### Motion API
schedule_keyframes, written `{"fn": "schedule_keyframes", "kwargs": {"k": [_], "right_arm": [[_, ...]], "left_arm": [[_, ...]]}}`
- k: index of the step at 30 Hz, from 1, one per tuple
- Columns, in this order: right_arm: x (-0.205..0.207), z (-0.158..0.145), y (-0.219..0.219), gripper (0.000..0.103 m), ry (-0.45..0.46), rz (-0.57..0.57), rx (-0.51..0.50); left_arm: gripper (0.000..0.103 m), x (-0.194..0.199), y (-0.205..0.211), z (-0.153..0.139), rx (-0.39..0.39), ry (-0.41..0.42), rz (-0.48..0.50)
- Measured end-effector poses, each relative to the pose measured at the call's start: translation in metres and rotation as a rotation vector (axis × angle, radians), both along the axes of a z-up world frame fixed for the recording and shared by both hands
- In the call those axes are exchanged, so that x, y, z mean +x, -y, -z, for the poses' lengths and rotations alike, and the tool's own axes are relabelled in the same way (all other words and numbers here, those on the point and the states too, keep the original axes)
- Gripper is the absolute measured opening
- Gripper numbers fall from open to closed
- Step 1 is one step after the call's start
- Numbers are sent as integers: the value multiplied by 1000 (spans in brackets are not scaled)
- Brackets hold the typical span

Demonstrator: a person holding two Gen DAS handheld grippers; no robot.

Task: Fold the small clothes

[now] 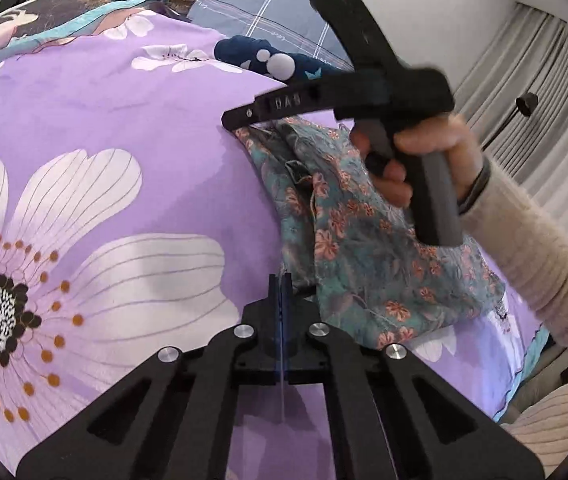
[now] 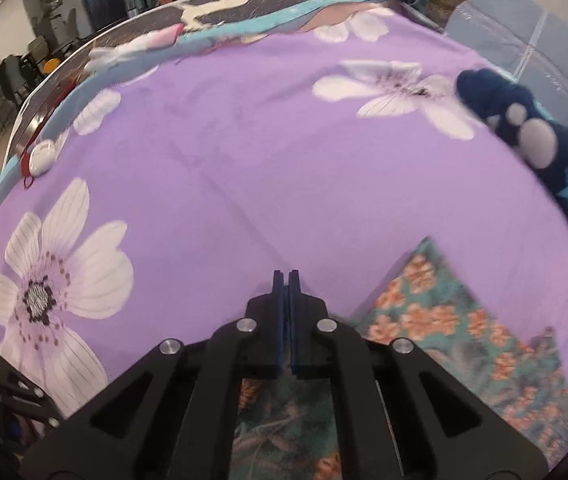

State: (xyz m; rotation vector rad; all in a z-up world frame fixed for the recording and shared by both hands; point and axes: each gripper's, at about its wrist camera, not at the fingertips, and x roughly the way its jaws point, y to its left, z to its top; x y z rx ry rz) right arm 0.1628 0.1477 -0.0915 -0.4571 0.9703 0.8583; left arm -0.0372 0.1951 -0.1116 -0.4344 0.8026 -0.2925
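Floral garment (image 1: 371,240), teal with orange flowers, is being seen lying crumpled on the purple bedspread (image 1: 124,120), toward its right side in the left wrist view. The cloth is bunched in folds, not laid flat.

Left gripper (image 1: 280,280) is being shown with jaws closed, blue pads pressed together. Tips are sitting right at the garment's near left edge; whether any fabric is being pinched between the pads cannot be told, only a thin pale line is being seen in the seam.

Right gripper (image 1: 240,118) is being held by a hand (image 1: 423,160) in a cream ribbed sleeve (image 1: 543,272), tips resting at the garment's far upper corner. In the right wrist view its jaws (image 2: 287,280) are being shown closed, pads nearly touching with just a hairline gap. Garment (image 2: 463,340) is lying below and to the right of the fingers there, and passing under the gripper body; cloth between the pads is not being made out, view is blurred.

Dark blue item (image 1: 268,60) with white dots and pale blue stars is lying at the far edge of the bedspread, well apart from the garment. Grey checked bedding (image 1: 284,20) is lying behind it. Small white round object (image 2: 42,158) with a red cord is lying near the bedspread's left edge in the right wrist view.
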Motion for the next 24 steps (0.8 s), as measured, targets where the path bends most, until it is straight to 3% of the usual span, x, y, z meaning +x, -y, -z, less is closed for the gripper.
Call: {"fn": "schedule_keyframes", "kwargs": {"k": [4,7,9,10,11,13,15,17,18,19,20,24], "right_arm": [[1,-31,25,18,14,69,96],[4,-47,37,20,113,108,5],[11,-46,41,23,118,158,-52],[14,-43,43,26,98,177,-64],[17,-38,42,31,64,193,-69],[18,-31,39,33,38,191,-69],[14,-23,31,39,45,166,-87],[9,-15,23,38,72,144,-134],[9,-9,19,24,94,145,-173],[10,-5,17,8,105,156,-194],[14,-5,20,2,87,177,-173],[19,-30,38,2,63,223,3]], "left_arm": [[0,-9,-2,-7,12,36,-13],[0,-11,-6,-20,-45,99,-4],[4,-6,-1,-29,-74,143,29],[14,1,5,-33,-64,154,45],[33,6,11,-33,-43,154,50],[43,21,23,-30,12,133,55],[43,32,32,-24,31,93,71],[38,37,34,-19,22,70,85],[32,36,33,-19,19,73,83],[19,35,31,-20,9,83,77],[4,33,28,-22,-1,93,69],[2,21,22,-30,2,132,35]]}}
